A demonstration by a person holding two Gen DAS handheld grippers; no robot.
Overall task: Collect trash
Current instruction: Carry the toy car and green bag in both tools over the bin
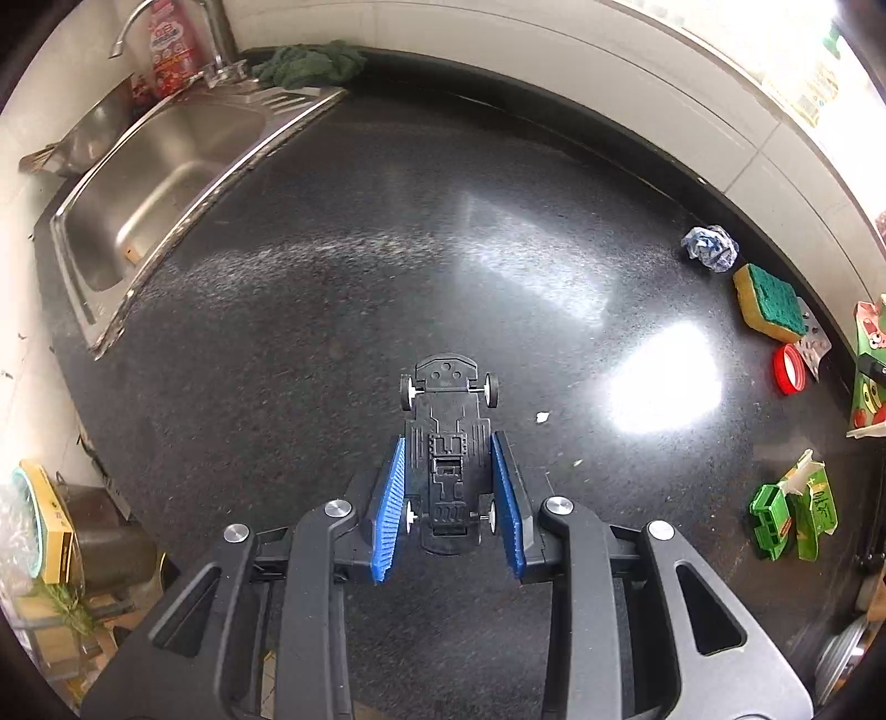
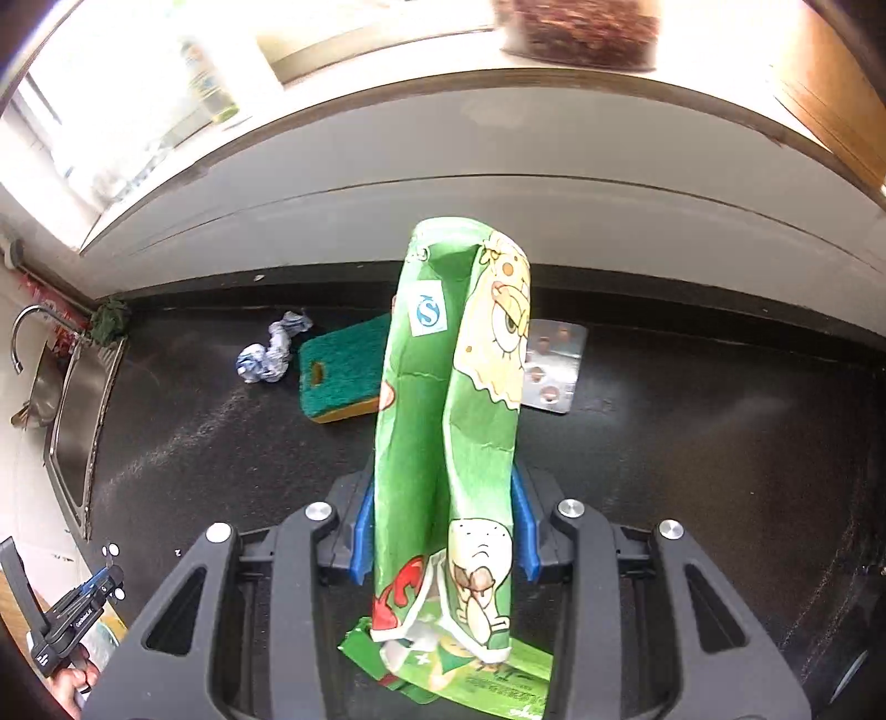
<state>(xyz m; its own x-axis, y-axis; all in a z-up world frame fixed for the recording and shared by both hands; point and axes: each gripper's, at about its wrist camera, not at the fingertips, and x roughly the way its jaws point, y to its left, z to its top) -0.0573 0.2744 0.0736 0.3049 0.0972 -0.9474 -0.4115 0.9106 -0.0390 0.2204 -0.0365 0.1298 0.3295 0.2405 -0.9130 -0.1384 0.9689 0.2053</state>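
My left gripper [image 1: 448,443] is shut on a black toy car chassis [image 1: 447,443], held underside up above the black counter [image 1: 332,277]. My right gripper [image 2: 443,487] is shut on a green cartoon-printed snack bag [image 2: 448,443], held upright over the counter; a second green wrapper [image 2: 476,675] lies beneath it. On the counter lie a crumpled blue-white wrapper [image 1: 710,247] [image 2: 271,354], a used pill blister pack [image 2: 554,365], a red lid [image 1: 788,368] and a torn green carton [image 1: 797,509]. The left gripper also shows in the right wrist view [image 2: 105,576] at lower left.
A steel sink [image 1: 155,183] with a tap [image 1: 166,33] lies at the far left. A green-and-yellow sponge [image 1: 769,302] [image 2: 343,371] sits near the back wall. A dark green cloth [image 1: 310,63] lies behind the sink. Small white scraps [image 1: 542,417] dot the counter.
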